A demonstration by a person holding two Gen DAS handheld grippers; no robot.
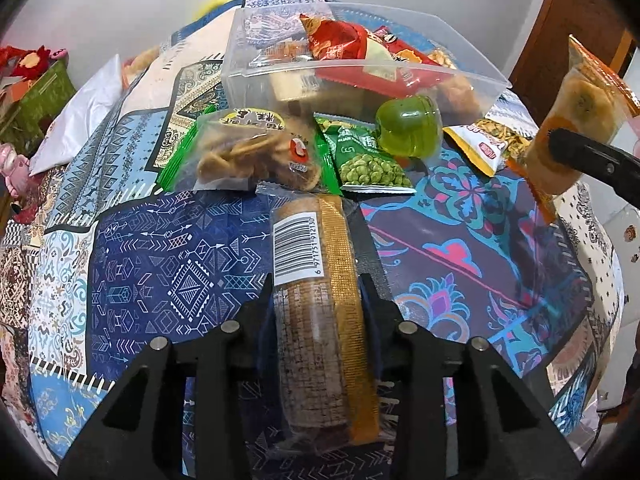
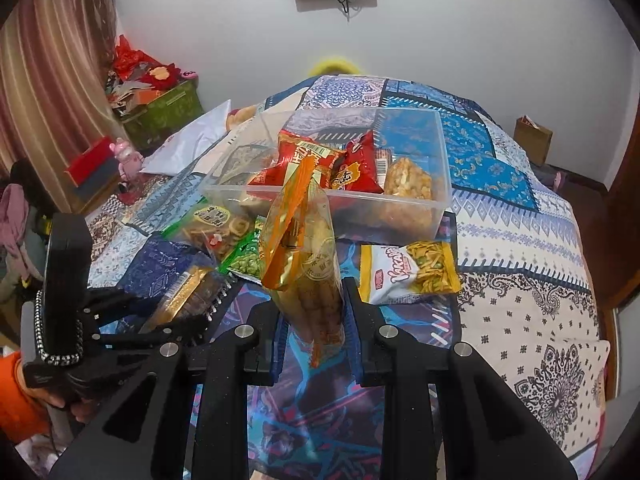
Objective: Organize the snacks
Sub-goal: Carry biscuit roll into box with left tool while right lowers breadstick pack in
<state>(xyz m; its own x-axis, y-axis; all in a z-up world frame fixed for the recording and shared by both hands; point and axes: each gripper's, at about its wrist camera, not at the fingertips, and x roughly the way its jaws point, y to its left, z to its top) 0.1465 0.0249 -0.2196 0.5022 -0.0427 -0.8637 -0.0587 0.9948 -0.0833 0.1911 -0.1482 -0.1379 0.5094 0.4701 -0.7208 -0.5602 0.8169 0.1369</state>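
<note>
My left gripper [image 1: 316, 294] is shut on a long brown cake pack [image 1: 308, 264] with a barcode label and a gold strip, held just above the cloth. My right gripper [image 2: 314, 304] is shut on a clear orange-edged biscuit pack [image 2: 304, 256], which stands upright between its jaws. The same pack [image 1: 576, 108] shows at the right edge of the left wrist view. A clear plastic box [image 2: 440, 160] behind both packs holds several red and yellow snack packs. In front of it lie a green pea pack [image 1: 368, 160], a twisted-crisp pack [image 1: 248, 148], a green jelly cup [image 1: 408, 124] and a white-yellow pack [image 2: 408, 272].
A patchwork cloth [image 2: 520, 280] covers the table. A white bag [image 1: 80, 112] lies at the far left edge. A green box [image 2: 164, 108] with red items stands by the curtain. A hand in an orange sleeve [image 2: 24, 396] grips the left tool. A wooden door [image 1: 572, 32] is at the right.
</note>
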